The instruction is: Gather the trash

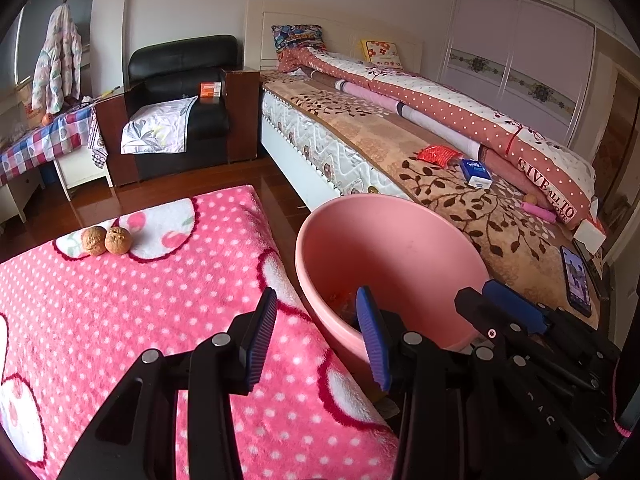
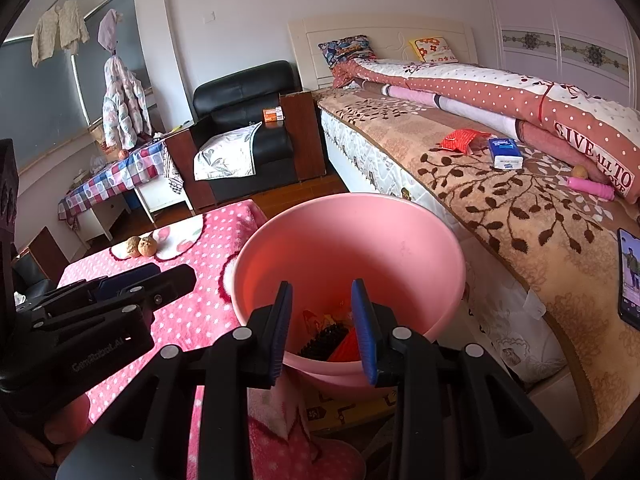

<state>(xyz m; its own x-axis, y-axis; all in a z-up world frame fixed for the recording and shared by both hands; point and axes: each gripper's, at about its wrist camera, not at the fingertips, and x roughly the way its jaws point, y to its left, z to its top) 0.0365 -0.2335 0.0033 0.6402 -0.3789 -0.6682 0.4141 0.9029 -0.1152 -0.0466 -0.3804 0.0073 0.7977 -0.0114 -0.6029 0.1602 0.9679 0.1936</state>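
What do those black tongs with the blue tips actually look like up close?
Both the left tongs and right tongs are black plastic linkages with silver round rivets. Each finger ends in a flat blue ribbed pad. One body bears faint grey lettering.

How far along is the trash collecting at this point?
Partly done, it seems: the pink bin already holds some wrappers and dark bits at its bottom. Nothing is in hand: the left gripper and right gripper both stand open and empty. Possibly left: two walnuts on the pink blanket, and a red wrapper and blue tissue pack on the bed.
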